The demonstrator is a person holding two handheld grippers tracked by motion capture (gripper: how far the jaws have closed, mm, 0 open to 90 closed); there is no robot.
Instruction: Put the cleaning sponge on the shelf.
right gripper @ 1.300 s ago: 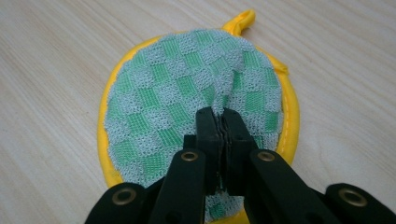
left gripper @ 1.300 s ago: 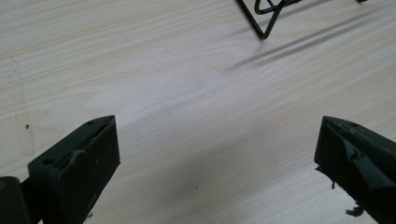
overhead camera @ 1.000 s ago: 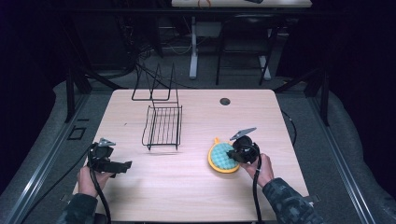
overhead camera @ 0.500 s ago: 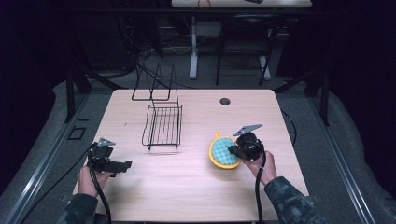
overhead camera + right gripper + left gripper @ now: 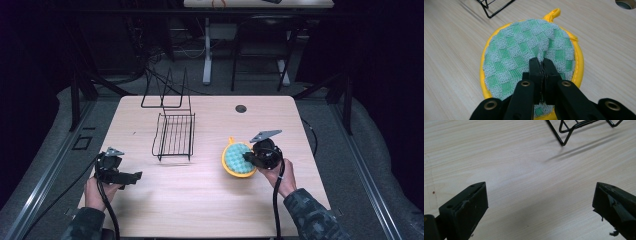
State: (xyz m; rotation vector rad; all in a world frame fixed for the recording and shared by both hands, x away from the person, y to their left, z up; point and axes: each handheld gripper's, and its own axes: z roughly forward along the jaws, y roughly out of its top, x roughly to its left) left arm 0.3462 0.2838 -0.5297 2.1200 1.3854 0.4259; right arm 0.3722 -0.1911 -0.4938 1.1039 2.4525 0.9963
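Note:
A round pot holder, green checked cloth with a yellow rim and loop, lies on the table right of centre. My right gripper is shut on a pinched fold of its green cloth, with the fabric puckered up between the jaws. A black wire rack stands near the table's middle. My left gripper hovers low over bare wood at the front left, open, with nothing between its jaws.
The light wooden table has a round cable hole near its far edge. A second black wire frame stands at the back left. Cables trail from both grippers toward the front edge.
My right gripper has shifted slightly left and forward with the pot holder pinched in it. The left gripper has stayed in place.

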